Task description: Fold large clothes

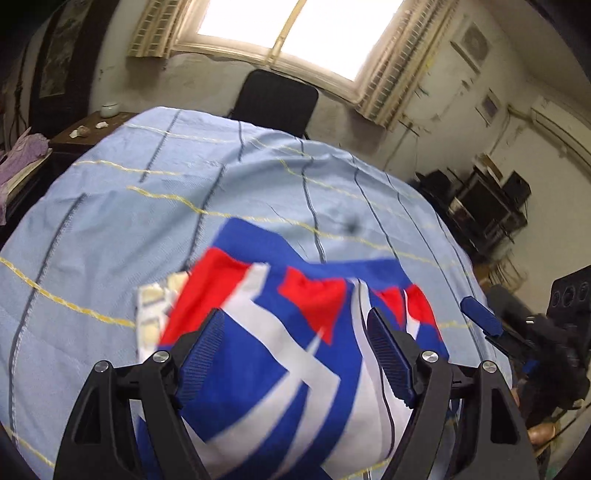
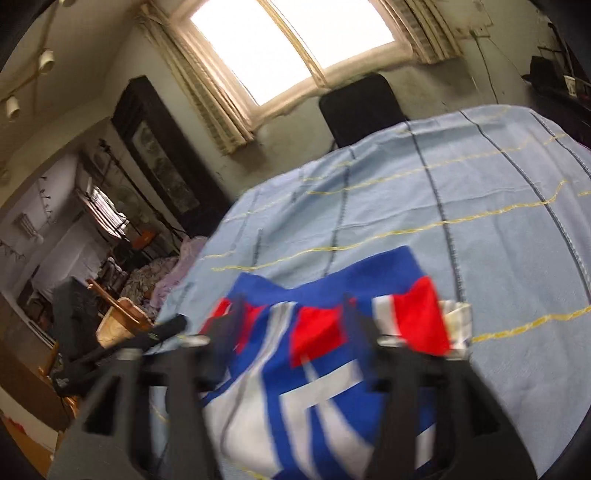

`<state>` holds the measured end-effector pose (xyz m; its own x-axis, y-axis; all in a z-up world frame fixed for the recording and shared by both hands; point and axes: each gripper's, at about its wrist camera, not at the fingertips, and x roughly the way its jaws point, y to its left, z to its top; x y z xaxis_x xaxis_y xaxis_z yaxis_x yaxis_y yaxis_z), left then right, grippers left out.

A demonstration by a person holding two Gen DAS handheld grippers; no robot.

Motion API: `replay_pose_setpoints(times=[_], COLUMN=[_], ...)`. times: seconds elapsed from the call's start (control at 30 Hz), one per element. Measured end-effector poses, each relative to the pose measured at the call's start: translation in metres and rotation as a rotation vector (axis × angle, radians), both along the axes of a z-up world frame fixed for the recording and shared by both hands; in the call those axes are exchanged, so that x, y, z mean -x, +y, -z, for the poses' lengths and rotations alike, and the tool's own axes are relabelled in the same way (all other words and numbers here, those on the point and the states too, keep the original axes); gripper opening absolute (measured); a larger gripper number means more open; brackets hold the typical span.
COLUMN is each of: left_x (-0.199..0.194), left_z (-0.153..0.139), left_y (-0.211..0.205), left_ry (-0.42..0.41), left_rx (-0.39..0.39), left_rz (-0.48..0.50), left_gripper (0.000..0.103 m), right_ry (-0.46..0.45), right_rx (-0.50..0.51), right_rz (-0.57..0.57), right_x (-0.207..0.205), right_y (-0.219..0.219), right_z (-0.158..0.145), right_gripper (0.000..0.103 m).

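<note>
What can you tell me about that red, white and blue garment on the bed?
The garment is soft fabric, mostly blue with red blocks and white stripes. It lies bunched and partly folded on the light blue checked bedspread, near its front edge. A pale patterned bit pokes out at one side. Both views show open gripper fingers over it, none pinching it.

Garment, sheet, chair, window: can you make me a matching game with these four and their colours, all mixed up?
Things:
1. garment
2. sheet
3. chair
4. window

Colours:
A. black
B. bright white
C. red, white and blue
D. light blue with yellow and dark lines

Pairs: 1-C, 2-D, 3-A, 4-B
</note>
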<state>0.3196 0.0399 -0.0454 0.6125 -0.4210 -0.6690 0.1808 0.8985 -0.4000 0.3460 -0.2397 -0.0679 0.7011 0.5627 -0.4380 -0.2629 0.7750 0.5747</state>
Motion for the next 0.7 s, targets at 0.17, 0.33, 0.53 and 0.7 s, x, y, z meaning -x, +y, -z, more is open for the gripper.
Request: replay_pose_setpoints(times=[0.17, 0.33, 0.53, 0.7], left_x=[0.011, 0.022, 0.011, 0.013], left_z=[0.022, 0.026, 0.045, 0.048], left_y=[-0.01, -0.016, -0.019, -0.025], left_ry=[0.064, 0.037, 0.073, 0.054], left_rx=[-0.002, -0.063, -0.183, -0.239], left_rz=[0.013, 0.02, -0.001, -0.003], left_gripper=[0.08, 0.08, 0.08, 0.081], right_ry=[0.157, 0.269, 0.375, 0.448], right_rx=[-0.092, -0.003, 0.01, -0.227], right_rz=[-0.088, -0.101, -0.005, -0.001], right_x=[0.009, 0.014, 0.015, 0.022], right_y=[0.02, 0.026, -0.008, -0.052], right_z=[0.032, 0.057, 0.078, 0.098], right_gripper=[0.07, 0.052, 0.007, 0.0])
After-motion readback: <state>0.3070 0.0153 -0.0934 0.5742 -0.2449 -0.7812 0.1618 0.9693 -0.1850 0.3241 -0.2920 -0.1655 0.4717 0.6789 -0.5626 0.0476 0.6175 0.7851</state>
